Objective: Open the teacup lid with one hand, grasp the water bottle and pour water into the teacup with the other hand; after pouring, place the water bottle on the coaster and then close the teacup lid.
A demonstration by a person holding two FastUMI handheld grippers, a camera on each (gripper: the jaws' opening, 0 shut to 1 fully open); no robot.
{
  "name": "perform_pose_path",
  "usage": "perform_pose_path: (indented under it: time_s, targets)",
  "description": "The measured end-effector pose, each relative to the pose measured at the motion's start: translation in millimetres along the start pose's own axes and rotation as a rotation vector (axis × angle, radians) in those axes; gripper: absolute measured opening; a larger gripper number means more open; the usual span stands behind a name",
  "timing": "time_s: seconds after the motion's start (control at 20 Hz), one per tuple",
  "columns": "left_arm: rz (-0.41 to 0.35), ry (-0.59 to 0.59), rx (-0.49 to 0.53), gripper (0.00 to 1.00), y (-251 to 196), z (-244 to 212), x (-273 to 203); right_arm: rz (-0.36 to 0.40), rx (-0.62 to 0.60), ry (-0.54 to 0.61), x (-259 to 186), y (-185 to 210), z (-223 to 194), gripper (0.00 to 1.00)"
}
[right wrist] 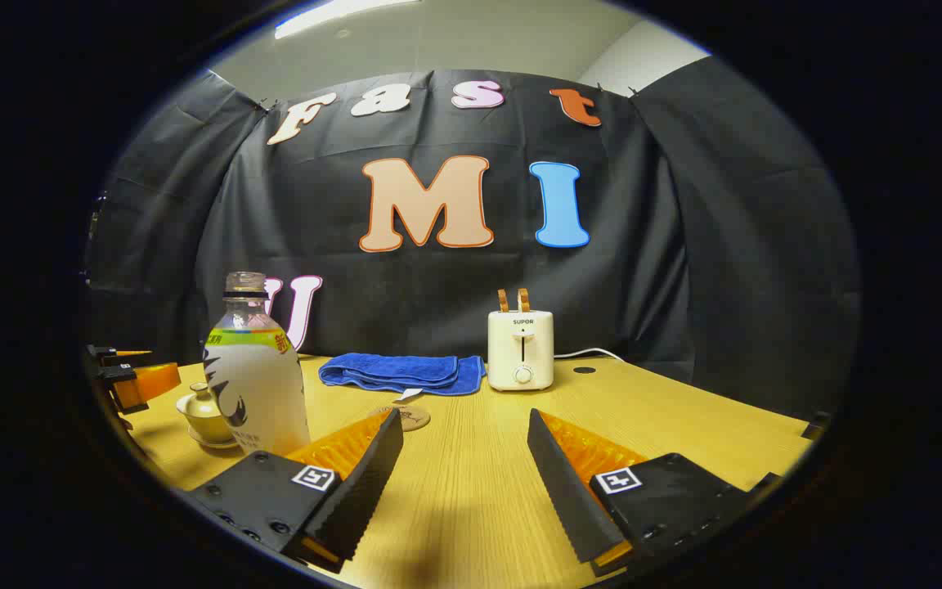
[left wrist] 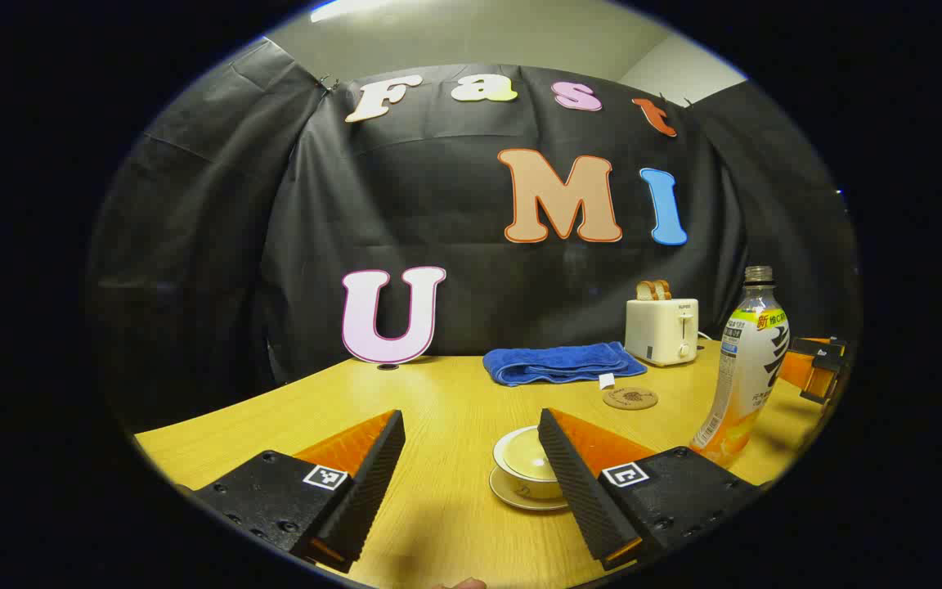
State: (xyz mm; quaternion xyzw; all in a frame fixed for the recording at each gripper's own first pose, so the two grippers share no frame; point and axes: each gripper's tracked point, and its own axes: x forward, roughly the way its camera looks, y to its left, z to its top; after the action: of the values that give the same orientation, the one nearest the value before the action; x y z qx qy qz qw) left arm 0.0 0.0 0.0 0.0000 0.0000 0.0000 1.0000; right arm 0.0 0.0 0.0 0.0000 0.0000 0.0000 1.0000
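The teacup point(left wrist: 524, 462) sits on its saucer with the lid on, just beyond my open left gripper point(left wrist: 471, 417) and partly hidden by that gripper's right-hand finger. The water bottle point(left wrist: 745, 368) stands upright to the right of the cup, with the round cork coaster point(left wrist: 630, 398) behind them. In the right gripper view, the bottle point(right wrist: 254, 376) stands just left of my open right gripper point(right wrist: 464, 417). The lidded teacup point(right wrist: 205, 413) is behind the bottle to the left. The coaster point(right wrist: 410, 419) peeks out past the left-hand fingertip. Neither gripper holds anything.
A folded blue towel point(left wrist: 561, 362) and a white toaster point(left wrist: 661, 330) holding toast stand at the back of the wooden table point(left wrist: 438, 393). In the right gripper view the towel point(right wrist: 401, 372) and toaster point(right wrist: 521, 348) lie straight ahead, and the left gripper point(right wrist: 123, 376) shows at the far left.
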Motion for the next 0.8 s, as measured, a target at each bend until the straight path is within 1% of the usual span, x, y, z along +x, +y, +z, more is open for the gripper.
perform_pose_path:
  time_s: [0.05,0.8]
  targets:
    - [0.001,0.0,0.0,0.96,0.4,-0.5,0.3,0.002,0.0,0.0,-0.6,0.8,0.3,0.94]
    - [-0.007,-0.001,-0.001,0.96,-1.2,-0.6,1.2,0.002,0.0,0.0,-0.1,0.6,-0.9,0.94]
